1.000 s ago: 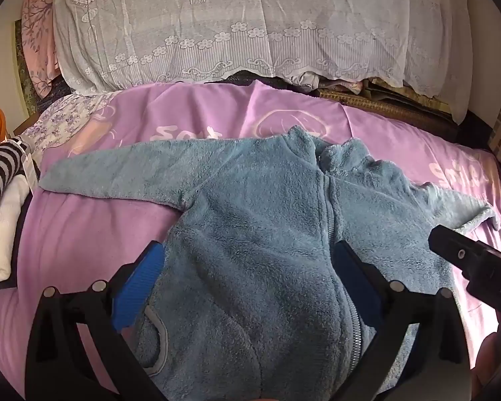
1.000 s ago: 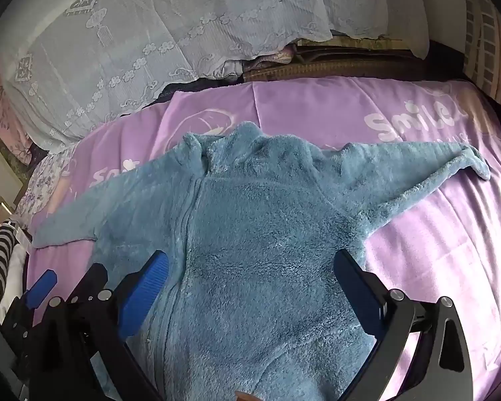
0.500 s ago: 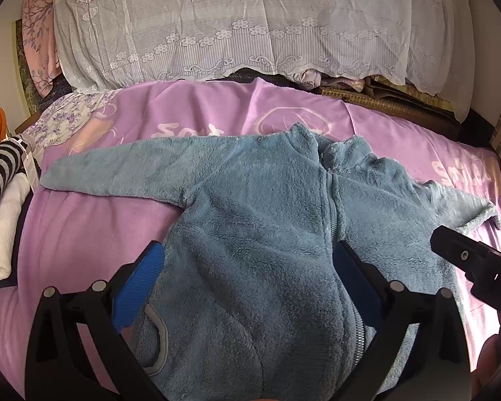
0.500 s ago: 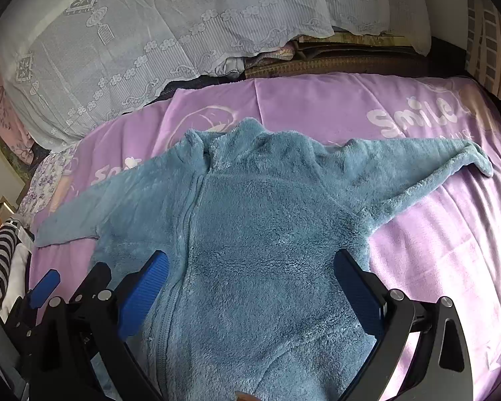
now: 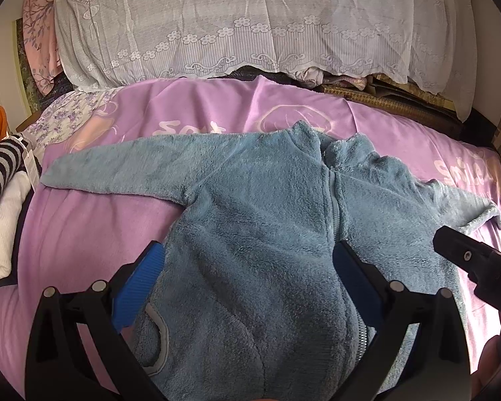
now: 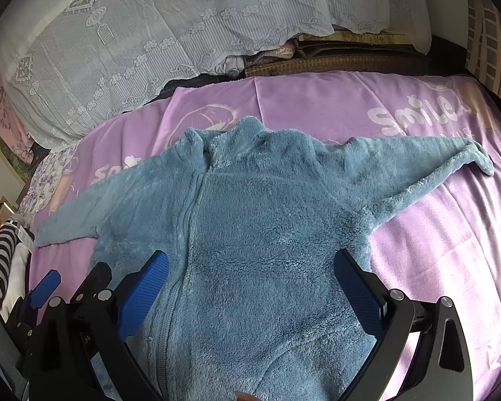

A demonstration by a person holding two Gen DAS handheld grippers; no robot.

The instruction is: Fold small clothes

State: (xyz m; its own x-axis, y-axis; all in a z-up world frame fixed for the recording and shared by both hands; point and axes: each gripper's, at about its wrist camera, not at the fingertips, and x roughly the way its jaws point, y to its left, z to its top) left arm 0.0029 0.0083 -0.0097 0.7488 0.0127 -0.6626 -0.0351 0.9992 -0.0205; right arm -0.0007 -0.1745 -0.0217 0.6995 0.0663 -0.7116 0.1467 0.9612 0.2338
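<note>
Garment: blue fleece jacket (image 5: 267, 234) lies front-up and flat on the purple bed cover (image 5: 83, 234), zipper (image 5: 332, 207) closed, both sleeves spread wide. Nothing folded yet.
Left jaws: your left gripper (image 5: 247, 280) is released, jaws wide apart, holding nothing; it hovers over the hem end, left half of the body between its fingers.
Right jaws: your right gripper (image 6: 250, 284) is likewise spread and empty, the right half of the body between its fingers.
Long axis: the body runs straight ahead from both sets of jaws, hem nearest, collar (image 6: 230, 140) farthest. The sleeves cross that line.
Left sleeve (image 5: 123, 173): ahead and outboard of the left jaws; your left hand is the nearer one.
Right sleeve (image 6: 434, 163): ahead and outboard of the right jaws, cuff slightly curled; your right hand is nearer.
Likely next: each side reaches forward and outward for its own sleeve, folding inward across the zipper line.
Risk: thick pile may bunch; pinch only one layer.
Beside: striped clothes (image 5: 0, 173) left of the left jaws, apart from the jacket.
</note>
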